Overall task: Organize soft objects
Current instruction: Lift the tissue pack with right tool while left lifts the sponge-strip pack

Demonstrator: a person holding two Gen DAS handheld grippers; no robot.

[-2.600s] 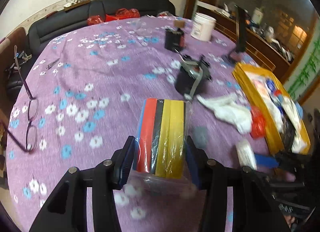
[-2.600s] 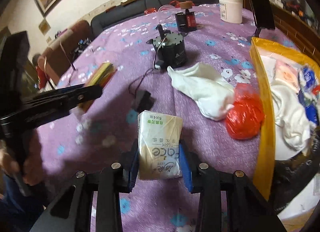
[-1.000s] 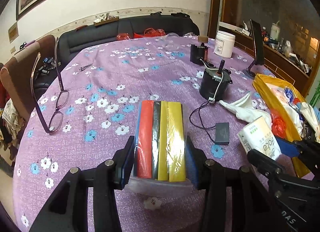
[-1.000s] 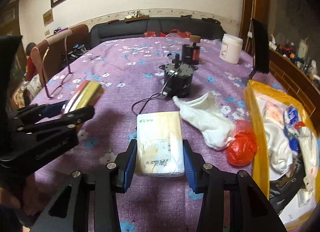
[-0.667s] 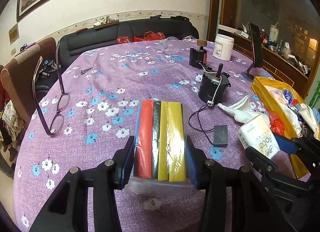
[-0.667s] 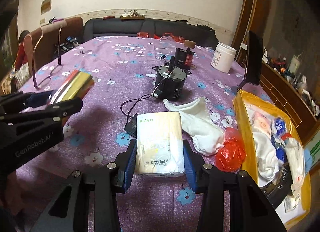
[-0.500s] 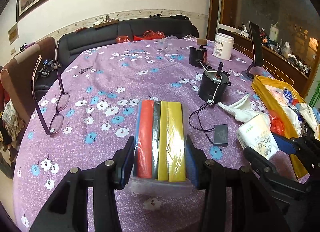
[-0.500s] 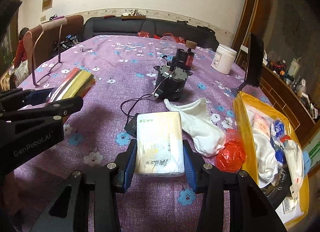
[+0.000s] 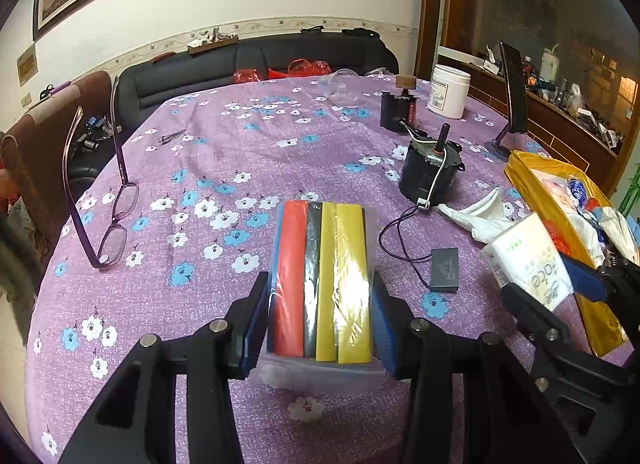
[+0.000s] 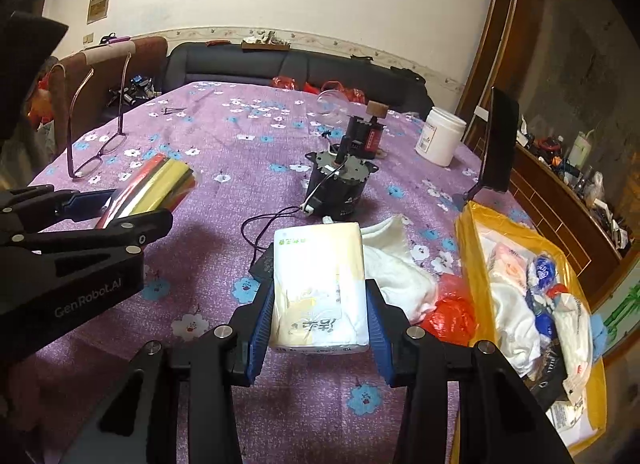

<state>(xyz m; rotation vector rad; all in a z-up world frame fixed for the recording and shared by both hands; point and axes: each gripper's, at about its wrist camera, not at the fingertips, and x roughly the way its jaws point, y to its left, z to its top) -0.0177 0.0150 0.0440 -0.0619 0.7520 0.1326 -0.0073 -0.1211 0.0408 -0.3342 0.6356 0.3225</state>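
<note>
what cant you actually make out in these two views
- Yellow bag contents: right wrist view, jumbled and cut off by the frame edge.
- Tissue pack print: glare washes it out.
- Bottom of the coloured strip pack: left wrist view, hidden between the left tongs.
- White jar label: too small.

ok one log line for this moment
left hand-held gripper: shut on sleeve of coloured strips | right hand-held gripper: shut on tissue pack | both above table
</note>
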